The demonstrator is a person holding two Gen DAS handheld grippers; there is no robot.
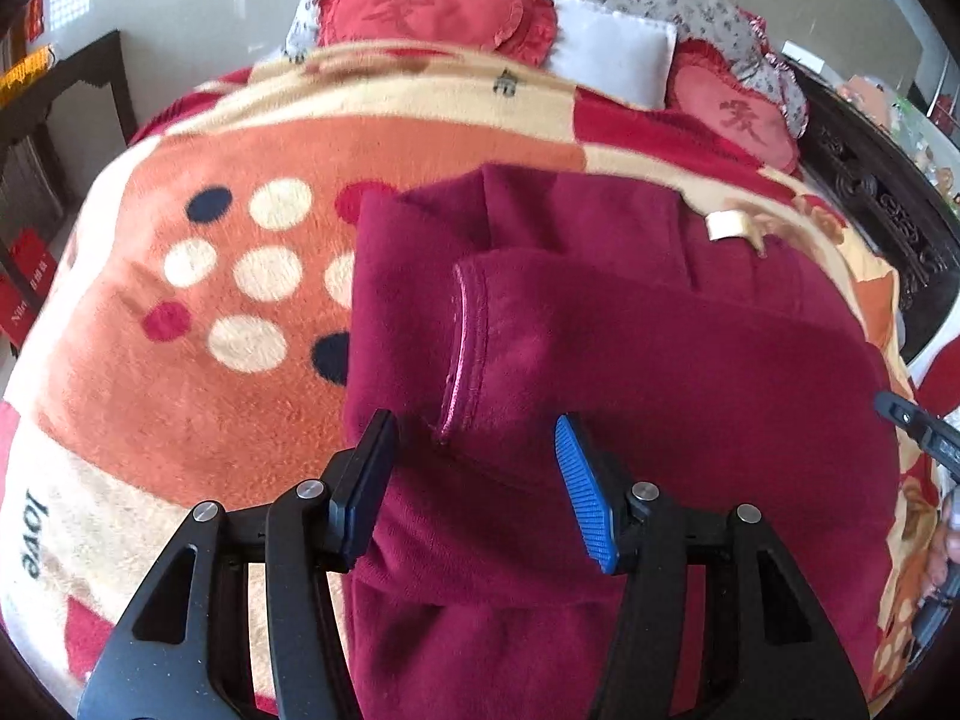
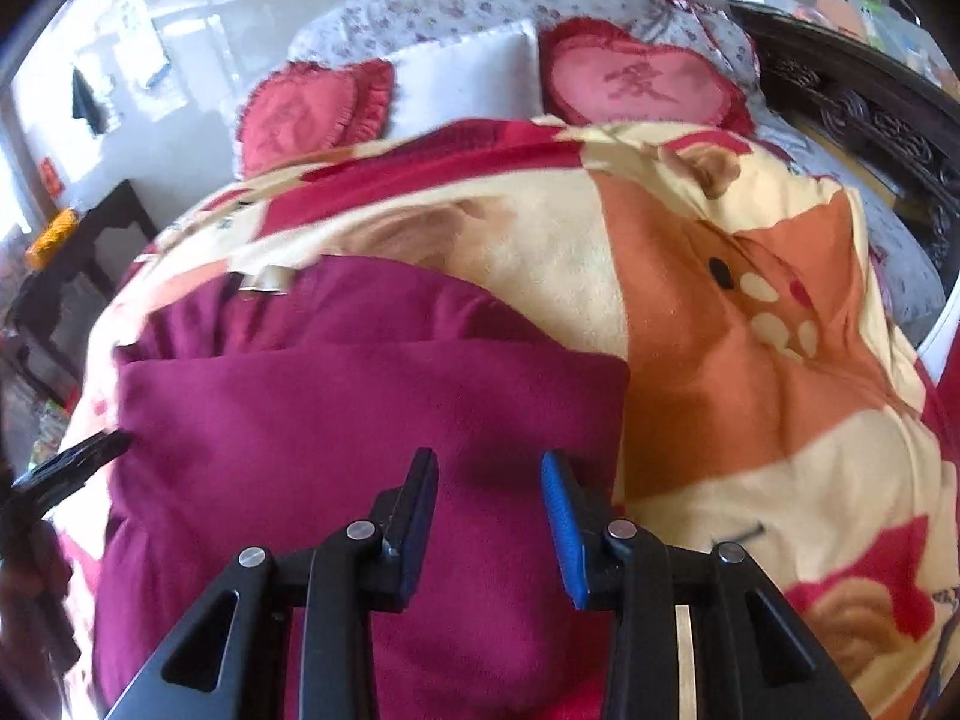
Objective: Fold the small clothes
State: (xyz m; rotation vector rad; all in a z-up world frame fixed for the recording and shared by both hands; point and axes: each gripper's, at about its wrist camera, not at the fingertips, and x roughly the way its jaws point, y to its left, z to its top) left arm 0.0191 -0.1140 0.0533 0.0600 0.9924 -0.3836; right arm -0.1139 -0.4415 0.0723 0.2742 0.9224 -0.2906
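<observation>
— Here, from the left wrist camera, we see the left gripper (image 1: 474,438) with its jaws spread wide and nothing between them, hanging over a maroon fleece garment (image 1: 630,360). A stitched cuff (image 1: 462,348) lies just ahead of the blue pad (image 1: 585,498).

— And on our right?

— The right gripper (image 2: 489,480) is parted too, though less widely, and holds nothing. It hangs over the same maroon fleece garment (image 2: 360,420), near that garment's right-hand edge.

— Where does the garment lie?

— We find it flat on a patterned fleece blanket (image 1: 180,330) that covers the bed, with one layer folded across another. A pale label (image 1: 726,225) shows at its far end; in the right view that label (image 2: 264,282) sits at the far left edge.

— Can either camera catch the other tool?

— Yes. The right gripper's dark tip (image 1: 918,429) enters at the left view's right border, and the left gripper's tip (image 2: 78,462) touches the garment's left edge in the right view.

— Beyond that?

— Heart-shaped red cushions (image 1: 420,12), a white pillow (image 1: 612,54) and floral bedding (image 2: 456,0) at the head of the bed, with carved dark wood (image 2: 870,108) alongside.
</observation>
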